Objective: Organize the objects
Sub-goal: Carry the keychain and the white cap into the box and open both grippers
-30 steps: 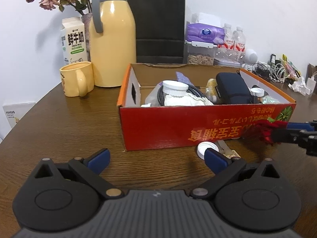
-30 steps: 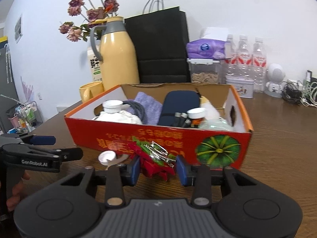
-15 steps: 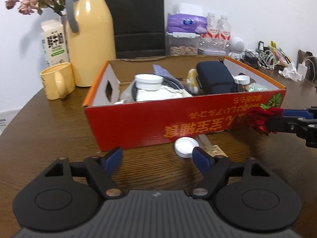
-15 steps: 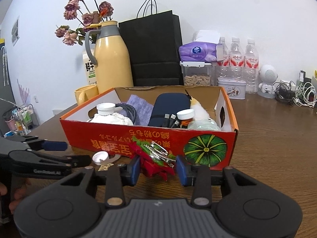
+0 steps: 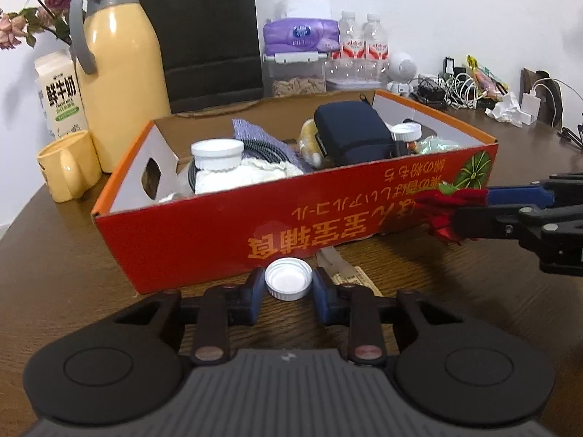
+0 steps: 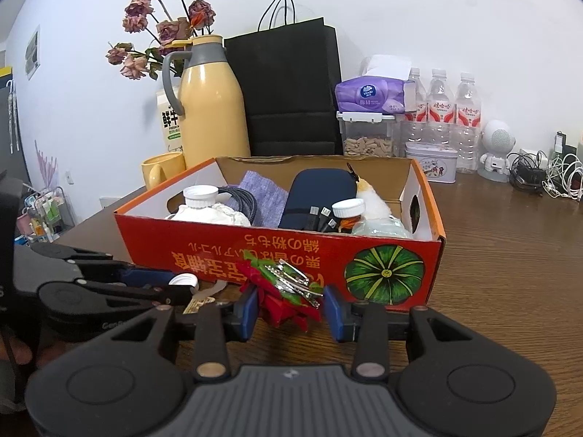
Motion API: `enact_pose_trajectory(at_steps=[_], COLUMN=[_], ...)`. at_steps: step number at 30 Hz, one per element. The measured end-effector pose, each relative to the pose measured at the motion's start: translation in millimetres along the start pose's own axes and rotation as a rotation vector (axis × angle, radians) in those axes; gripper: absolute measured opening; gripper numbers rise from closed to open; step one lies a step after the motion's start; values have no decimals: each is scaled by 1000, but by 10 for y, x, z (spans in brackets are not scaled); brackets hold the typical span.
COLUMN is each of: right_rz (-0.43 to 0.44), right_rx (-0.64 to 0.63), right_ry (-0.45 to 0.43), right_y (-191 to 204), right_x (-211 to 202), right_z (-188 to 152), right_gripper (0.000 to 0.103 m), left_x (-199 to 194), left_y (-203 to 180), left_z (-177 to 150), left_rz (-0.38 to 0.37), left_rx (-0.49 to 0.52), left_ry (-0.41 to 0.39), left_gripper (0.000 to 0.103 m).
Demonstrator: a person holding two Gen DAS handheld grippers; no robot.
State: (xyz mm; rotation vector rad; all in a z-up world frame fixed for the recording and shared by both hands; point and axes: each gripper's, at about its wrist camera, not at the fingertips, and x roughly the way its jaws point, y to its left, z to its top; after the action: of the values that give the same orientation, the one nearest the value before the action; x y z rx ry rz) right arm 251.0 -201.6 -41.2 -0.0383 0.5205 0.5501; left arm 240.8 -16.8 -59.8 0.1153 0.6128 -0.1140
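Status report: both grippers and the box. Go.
Left gripper just closed around white cap on table. Right gripper holds red ornament. Red box ahead, nothing blocking.

The left tool [image 5: 288,287] has just been closing, jaws narrowed around something; the right tool [image 6: 290,307] grips something, pointing slightly downward.
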Motion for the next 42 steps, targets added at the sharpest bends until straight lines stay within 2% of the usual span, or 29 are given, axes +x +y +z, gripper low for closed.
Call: enact_pose_trajectory(at_steps=[10, 17, 22, 29, 35, 42], right_rz=[7, 16, 25, 7, -32, -100], right_rx=[-16, -39, -60, -133, -151, -165], right_ry=[-10, -48, -88, -148, -165, -168], right_y=[33, 92, 142, 288, 350, 361], right_x=[-16, -104, -164, -52, 240, 602], right_z=[-4, 18, 180, 565, 873, 1059], right_gripper=[37, 37, 37, 37, 37, 37], left_x=[-151, -311, -461, -476, -310, -63], left_y=[64, 55, 60, 93, 244, 359], left_z=[-9, 36, 267, 655, 944, 1135], left_rz=[28, 25, 12, 42, 77, 98], left_rx=[-45, -62, -68, -60, -121, -174], left_ry=[-52, -89, -161, -247, -262, -270], left_gripper=[29, 29, 29, 29, 29, 29])
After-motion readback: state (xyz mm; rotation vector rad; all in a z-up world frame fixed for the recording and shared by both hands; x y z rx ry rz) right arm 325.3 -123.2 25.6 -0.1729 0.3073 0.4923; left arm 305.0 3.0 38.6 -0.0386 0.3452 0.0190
